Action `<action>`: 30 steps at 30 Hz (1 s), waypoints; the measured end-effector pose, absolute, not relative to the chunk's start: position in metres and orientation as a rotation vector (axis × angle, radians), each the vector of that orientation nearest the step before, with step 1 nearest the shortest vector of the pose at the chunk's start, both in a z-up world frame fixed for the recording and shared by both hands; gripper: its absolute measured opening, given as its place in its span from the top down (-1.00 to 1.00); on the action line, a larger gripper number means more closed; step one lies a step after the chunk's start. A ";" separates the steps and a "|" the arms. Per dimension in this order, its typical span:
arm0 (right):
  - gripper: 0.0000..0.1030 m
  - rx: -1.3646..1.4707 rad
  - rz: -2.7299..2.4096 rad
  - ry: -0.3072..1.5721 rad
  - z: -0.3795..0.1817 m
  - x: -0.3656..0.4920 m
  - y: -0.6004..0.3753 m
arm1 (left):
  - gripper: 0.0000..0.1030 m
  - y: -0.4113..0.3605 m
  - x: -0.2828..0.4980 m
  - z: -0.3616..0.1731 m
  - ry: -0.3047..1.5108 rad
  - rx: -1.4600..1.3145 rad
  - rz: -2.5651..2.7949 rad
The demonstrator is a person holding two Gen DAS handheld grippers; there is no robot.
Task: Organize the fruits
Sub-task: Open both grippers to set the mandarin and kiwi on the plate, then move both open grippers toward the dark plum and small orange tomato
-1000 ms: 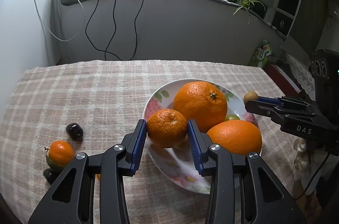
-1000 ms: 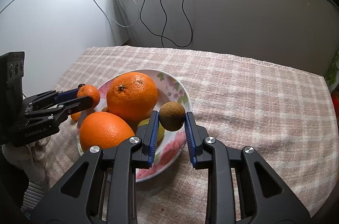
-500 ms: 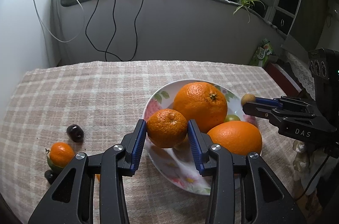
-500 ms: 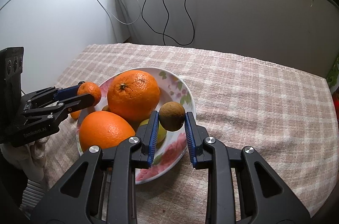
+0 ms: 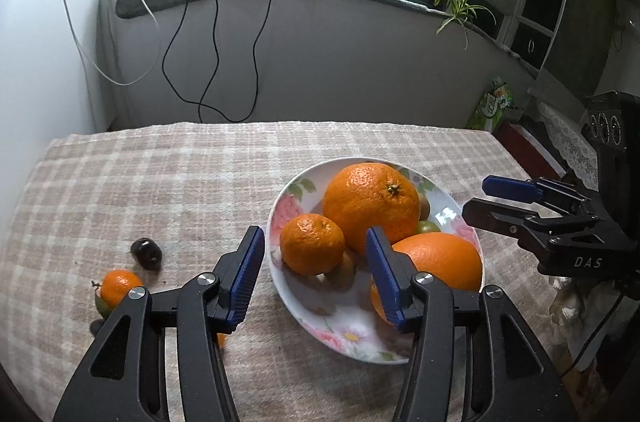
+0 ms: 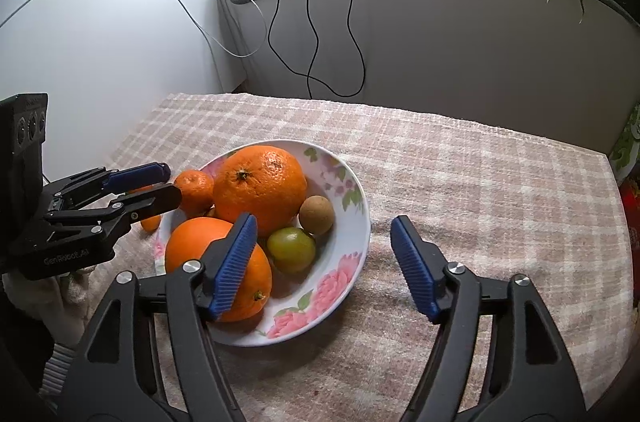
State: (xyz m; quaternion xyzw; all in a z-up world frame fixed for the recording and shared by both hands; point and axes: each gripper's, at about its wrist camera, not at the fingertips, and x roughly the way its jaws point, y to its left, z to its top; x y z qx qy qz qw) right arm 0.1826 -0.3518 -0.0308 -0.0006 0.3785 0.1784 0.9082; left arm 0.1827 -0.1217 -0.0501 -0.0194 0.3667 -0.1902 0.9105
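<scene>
Left gripper (image 5: 315, 274) opening: let go of mandarin (image 5: 312, 244), which sat free between spread pads, on near edge of plate (image 5: 352, 336). Right gripper (image 6: 320, 266) opening wide: dropped brown fruit (image 6: 317, 215), which lay ahead in plate beside green fruit (image 6: 291, 249). Both deliveries looked done. Left behind on cloth, left of left gripper: small orange (image 5: 120, 287), dark fruit (image 5: 146, 252).

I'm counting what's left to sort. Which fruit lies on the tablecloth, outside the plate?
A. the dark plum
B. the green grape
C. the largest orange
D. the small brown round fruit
A: the dark plum sits on the checked tablecloth, left of the floral plate.
</scene>
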 end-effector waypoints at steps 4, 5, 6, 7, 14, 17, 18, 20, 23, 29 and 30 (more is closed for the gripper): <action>-0.46 -0.009 0.368 0.775 -0.027 0.180 -0.350 | -0.01 -0.118 0.179 -0.049 0.753 -0.045 -0.390; -0.46 -0.010 0.369 0.773 -0.025 0.179 -0.349 | -0.01 -0.118 0.178 -0.048 0.751 -0.046 -0.389; -0.46 -0.010 0.370 0.771 -0.024 0.178 -0.349 | -0.01 -0.117 0.176 -0.047 0.749 -0.048 -0.389; -0.46 -0.010 0.371 0.769 -0.023 0.176 -0.348 | -0.01 -0.116 0.176 -0.046 0.747 -0.049 -0.388; -0.53 -0.019 0.385 0.753 -0.015 0.166 -0.340 | -0.01 -0.107 0.168 -0.040 0.732 -0.061 -0.378; -0.54 -0.025 0.394 0.745 -0.011 0.161 -0.334 | -0.01 -0.102 0.164 -0.037 0.724 -0.066 -0.373; -0.54 -0.028 0.398 0.742 -0.009 0.159 -0.331 | -0.01 -0.101 0.162 -0.036 0.722 -0.068 -0.371; -0.55 -0.035 0.409 0.738 -0.006 0.156 -0.327 | -0.01 -0.097 0.159 -0.034 0.718 -0.070 -0.365; -0.65 -0.046 0.424 0.725 -0.001 0.149 -0.319 | -0.01 -0.088 0.155 -0.032 0.710 -0.078 -0.353; -0.71 -0.067 0.468 0.709 0.006 0.137 -0.302 | -0.01 -0.058 0.146 -0.028 0.699 -0.120 -0.308; -0.71 -0.072 0.476 0.709 0.006 0.136 -0.298 | -0.01 -0.052 0.145 -0.028 0.699 -0.128 -0.297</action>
